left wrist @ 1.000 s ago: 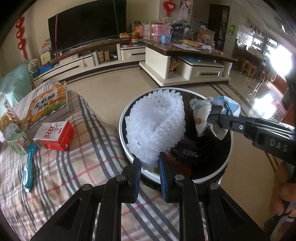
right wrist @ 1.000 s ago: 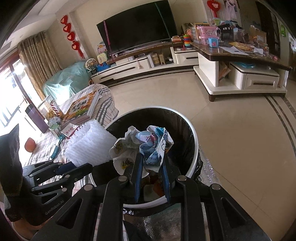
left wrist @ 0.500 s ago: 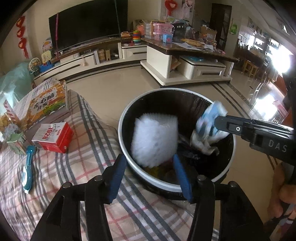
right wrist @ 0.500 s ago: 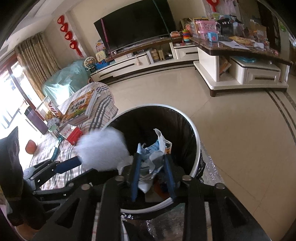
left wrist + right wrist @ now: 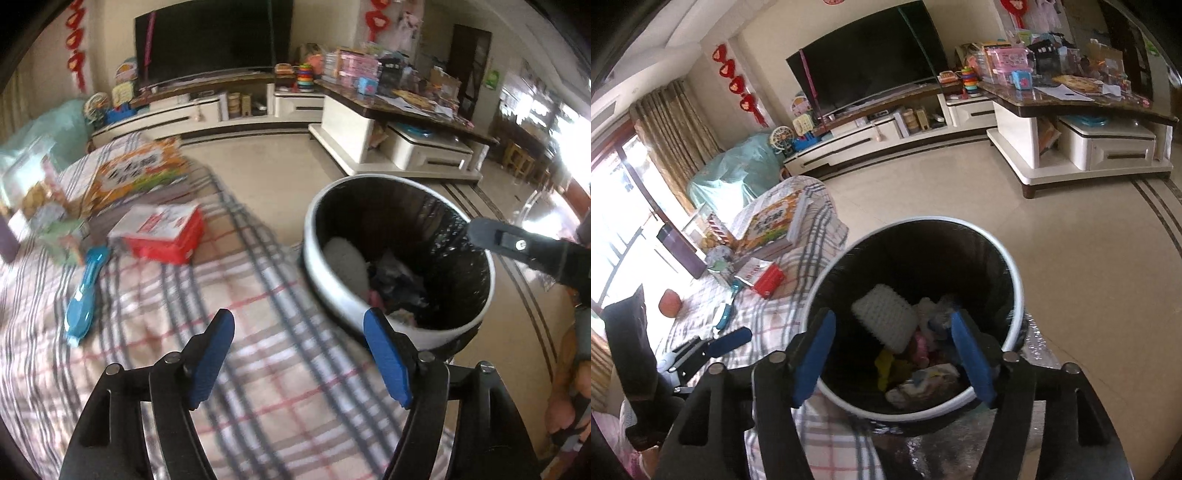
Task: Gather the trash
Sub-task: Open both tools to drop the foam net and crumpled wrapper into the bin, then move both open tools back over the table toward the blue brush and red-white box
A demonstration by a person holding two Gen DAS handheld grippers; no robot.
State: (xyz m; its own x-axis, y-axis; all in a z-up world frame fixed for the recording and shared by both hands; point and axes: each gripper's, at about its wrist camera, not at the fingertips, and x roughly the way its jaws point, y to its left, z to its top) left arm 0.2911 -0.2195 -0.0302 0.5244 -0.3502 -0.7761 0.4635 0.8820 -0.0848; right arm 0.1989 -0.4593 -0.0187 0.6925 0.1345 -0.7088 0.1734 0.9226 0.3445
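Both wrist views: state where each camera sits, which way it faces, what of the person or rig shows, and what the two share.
Left wrist: on the left gripper, angled down over the plaid cloth toward the trash bin; its opening empty jaws show, and the right gripper tip at right.
Right wrist: on the right gripper, looking down into the bin; its opening empty jaws show, and the left gripper at lower left.
Shared: bin, white foam sheet, red box, television.
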